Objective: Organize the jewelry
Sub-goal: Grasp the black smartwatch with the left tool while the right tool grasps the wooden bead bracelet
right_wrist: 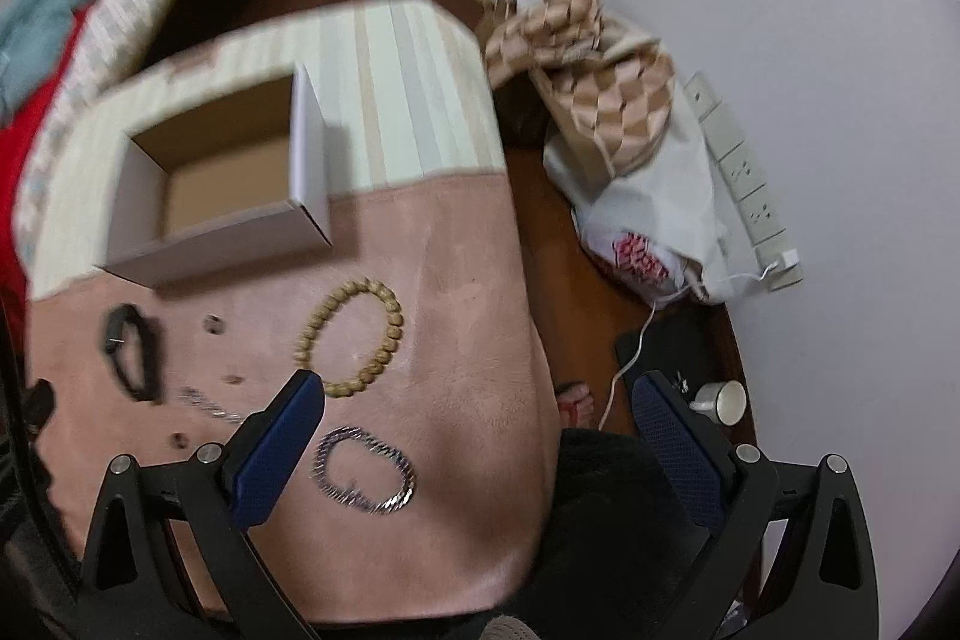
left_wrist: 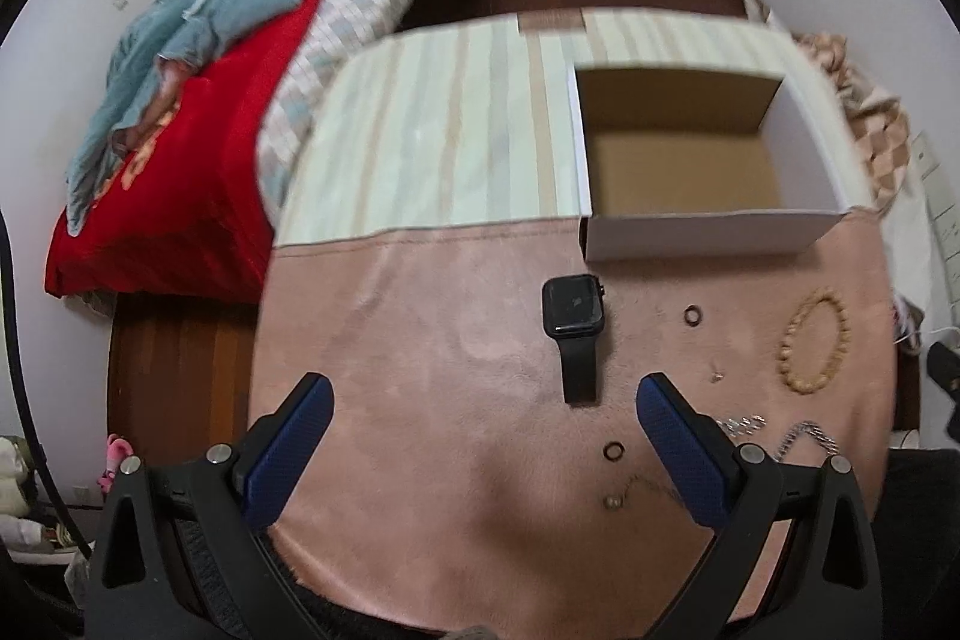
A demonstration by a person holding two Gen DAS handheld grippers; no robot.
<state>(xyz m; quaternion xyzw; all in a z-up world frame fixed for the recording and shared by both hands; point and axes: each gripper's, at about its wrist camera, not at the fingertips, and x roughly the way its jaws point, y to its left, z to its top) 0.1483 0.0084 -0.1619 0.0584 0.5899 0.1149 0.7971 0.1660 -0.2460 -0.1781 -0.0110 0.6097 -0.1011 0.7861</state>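
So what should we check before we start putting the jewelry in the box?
1. Box open and empty: ok.
2. Left tool open, holding nothing: ok.
3. Right tool open, holding nothing: ok.
4. Watch lies clear on the pink cloth ahead of the left tool: ok.
5. Bead bracelet and silver chain bracelet lie apart, not tangled: ok.
6. Small rings all counted: cannot tell, too blurry.

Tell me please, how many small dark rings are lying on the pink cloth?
2: one small dark ring right of the black watch, another nearer the left claw. Others may be hidden.
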